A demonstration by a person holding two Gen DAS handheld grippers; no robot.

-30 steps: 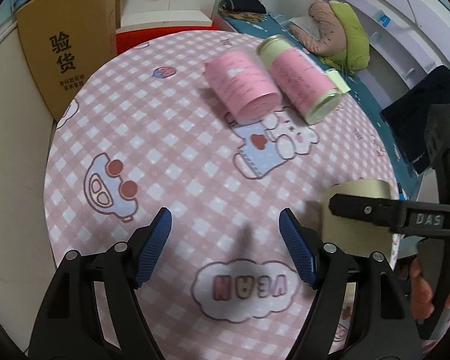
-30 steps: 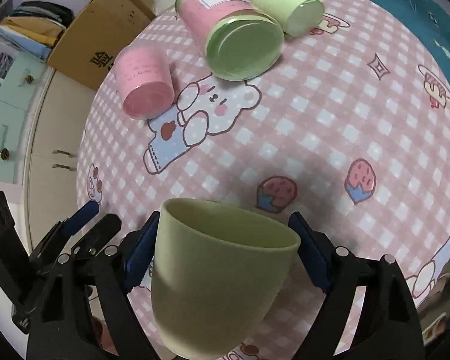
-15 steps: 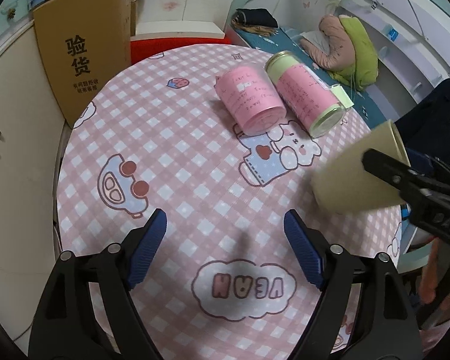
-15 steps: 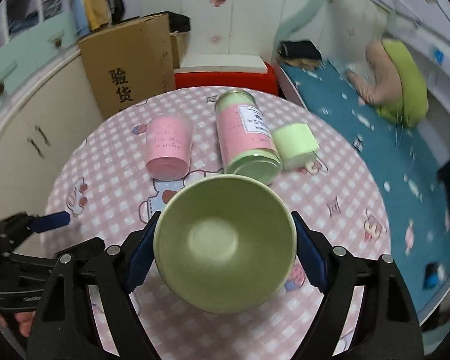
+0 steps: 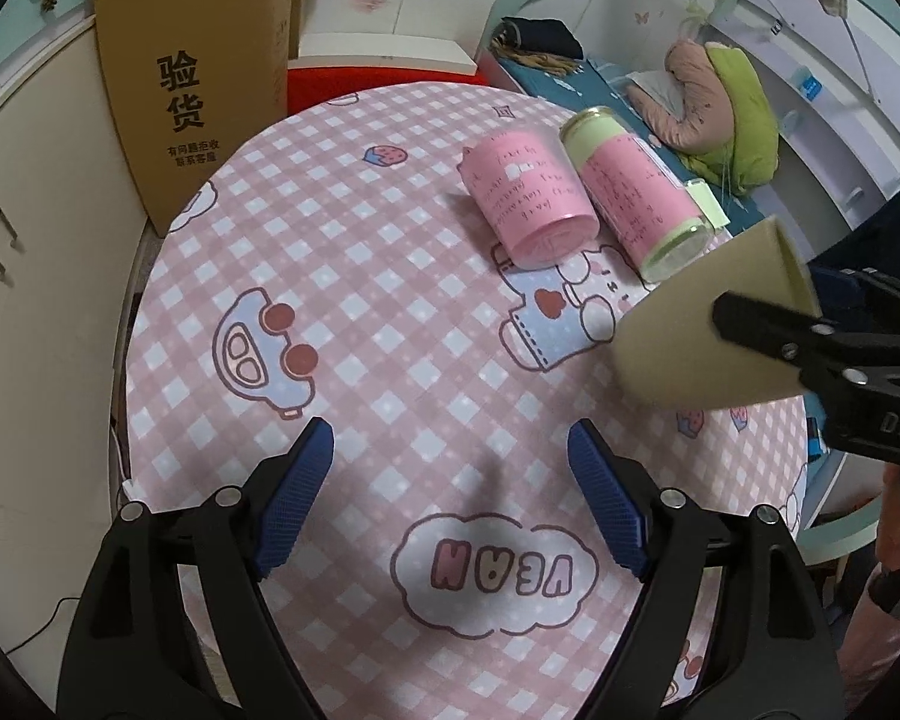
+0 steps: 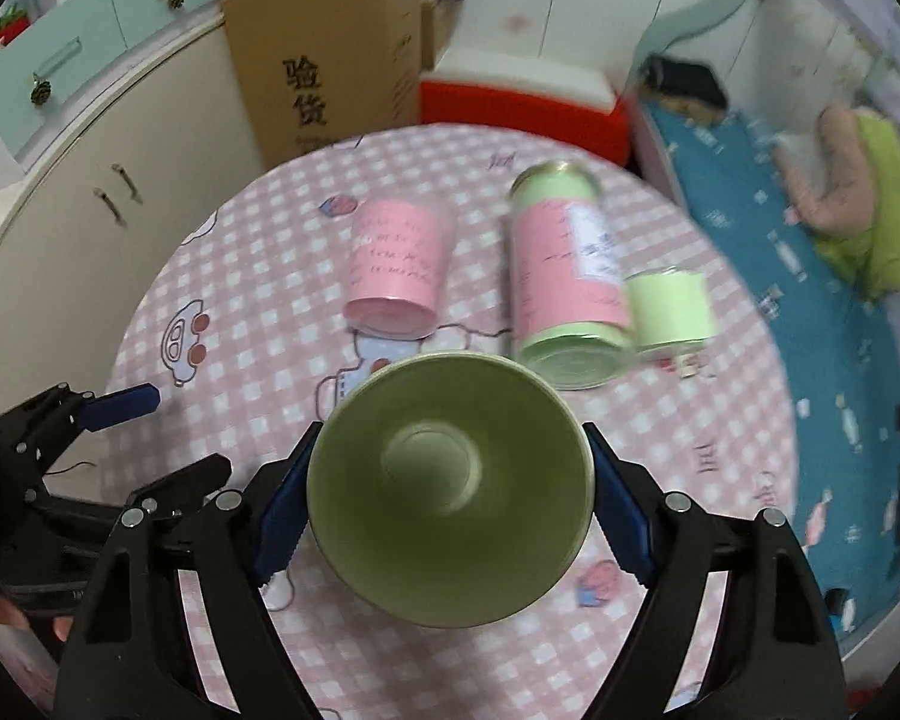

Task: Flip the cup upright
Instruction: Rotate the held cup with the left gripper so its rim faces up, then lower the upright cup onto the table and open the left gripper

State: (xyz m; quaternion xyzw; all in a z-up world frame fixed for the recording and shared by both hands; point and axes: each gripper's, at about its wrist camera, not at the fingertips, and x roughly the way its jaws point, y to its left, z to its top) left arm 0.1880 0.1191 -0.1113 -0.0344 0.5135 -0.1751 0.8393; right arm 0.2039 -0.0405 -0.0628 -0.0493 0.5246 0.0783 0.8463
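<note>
My right gripper is shut on a pale green cup, gripping its sides, and holds it above the round pink checked table. The cup's open mouth faces the right wrist camera, so I see its inside bottom. In the left wrist view the cup hangs tilted at the right, its mouth turned up and to the right, with the right gripper's black finger across it. My left gripper is open and empty over the table's near edge.
A pink cup and a pink-and-green canister lie on their sides at the table's far right. A small green cup lies beside the canister. A cardboard box, cabinets and a bed surround the table.
The right gripper has lifted the green cup and turned it from mouth-up on the table side view to mouth toward its own camera. The left gripper pulled back a little.
</note>
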